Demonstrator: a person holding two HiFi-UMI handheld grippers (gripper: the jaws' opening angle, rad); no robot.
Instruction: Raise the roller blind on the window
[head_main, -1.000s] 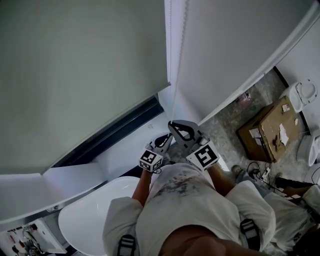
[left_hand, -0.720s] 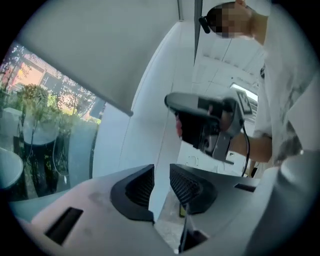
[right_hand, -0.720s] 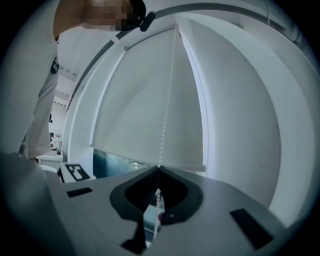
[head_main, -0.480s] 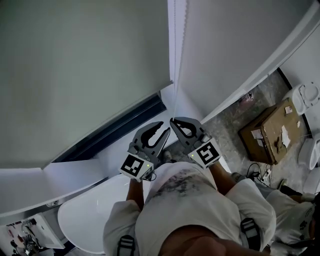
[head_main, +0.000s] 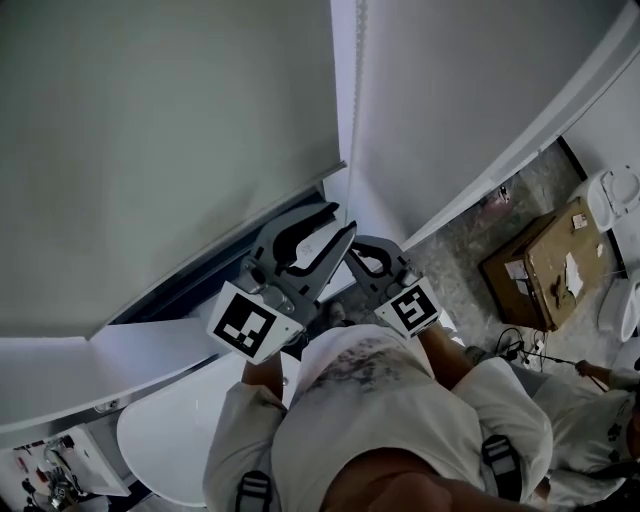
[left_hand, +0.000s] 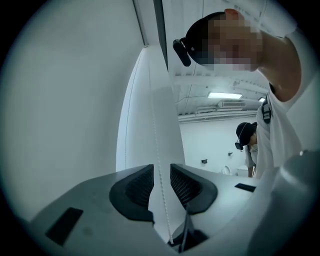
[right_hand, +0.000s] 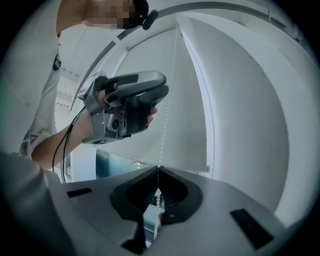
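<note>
The right tool (right_hand: 158, 169) is clenched on the bead chain (right_hand: 164, 120) — jaws pinched together with the beads caught between them. The left tool (left_hand: 161, 175) sits higher on the same chain, released, its jaws apart and the beads passing through the gap. The roller blind (head_main: 170, 150) hangs left of the chain — its bottom edge just above a dark strip of window glass (head_main: 225, 265).
</note>
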